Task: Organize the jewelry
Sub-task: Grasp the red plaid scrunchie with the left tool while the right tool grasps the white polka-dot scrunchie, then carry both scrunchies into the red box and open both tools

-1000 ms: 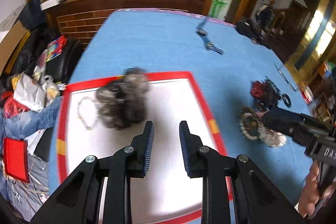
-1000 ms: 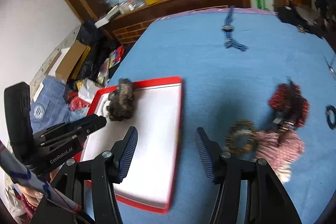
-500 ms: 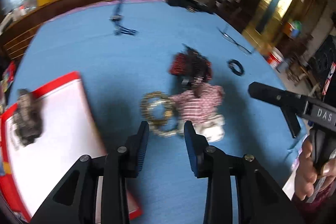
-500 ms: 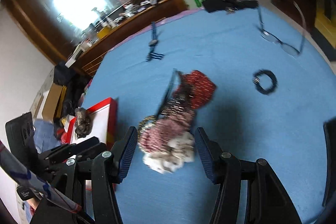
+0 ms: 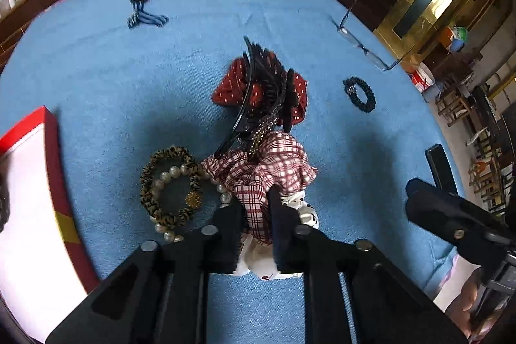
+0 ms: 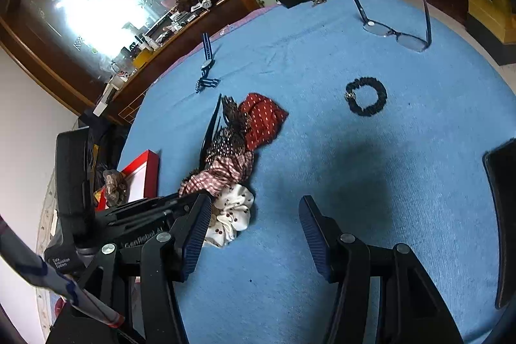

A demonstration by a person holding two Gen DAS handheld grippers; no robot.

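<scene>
Red-checked scrunchie (image 5: pixel 267 166) — crumpled, between tongs (image 5: pixel 254 215)

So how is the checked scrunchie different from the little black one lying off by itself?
The plaid scrunchie is big, puffy, red and white, piled among other hair pieces, with the left gripper shut on its fabric. The black scrunchie is thin, plain, and lies alone, untouched. Both are fabric hair loops on the blue tablecloth.
</scene>
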